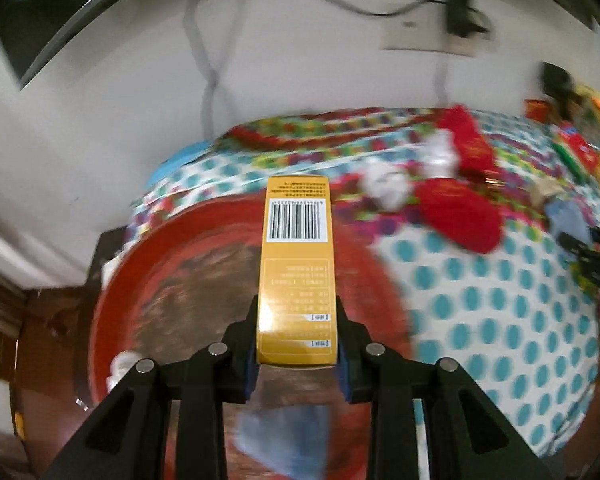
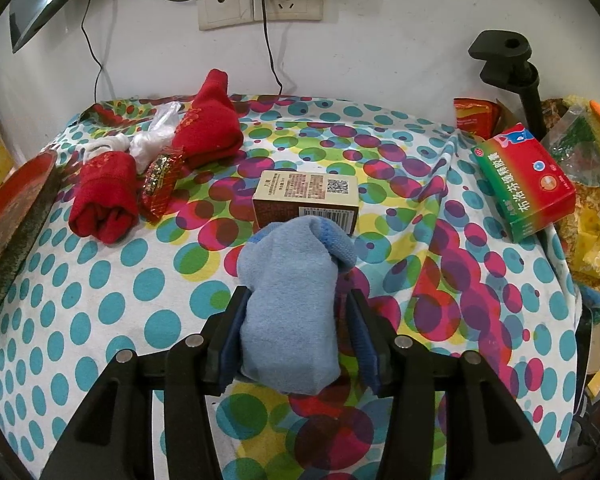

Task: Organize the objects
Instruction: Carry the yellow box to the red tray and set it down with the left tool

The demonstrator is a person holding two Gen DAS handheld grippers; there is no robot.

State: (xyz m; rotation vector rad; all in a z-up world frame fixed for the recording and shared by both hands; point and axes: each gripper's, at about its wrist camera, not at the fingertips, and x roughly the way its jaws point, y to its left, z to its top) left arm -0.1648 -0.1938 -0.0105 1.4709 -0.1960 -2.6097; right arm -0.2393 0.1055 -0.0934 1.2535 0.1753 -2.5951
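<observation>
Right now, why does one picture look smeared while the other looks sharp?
Left wrist view: the red basin and dotted cloth are streaked with motion blur, while the yellow box in the left gripper stays crisp. Right wrist view: sharp throughout, only fisheye-curved, around the blue sock.

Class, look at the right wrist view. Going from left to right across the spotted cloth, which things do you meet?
Red tray → rolled red sock → red foil packet → brown box → green and red medicine box.
</observation>
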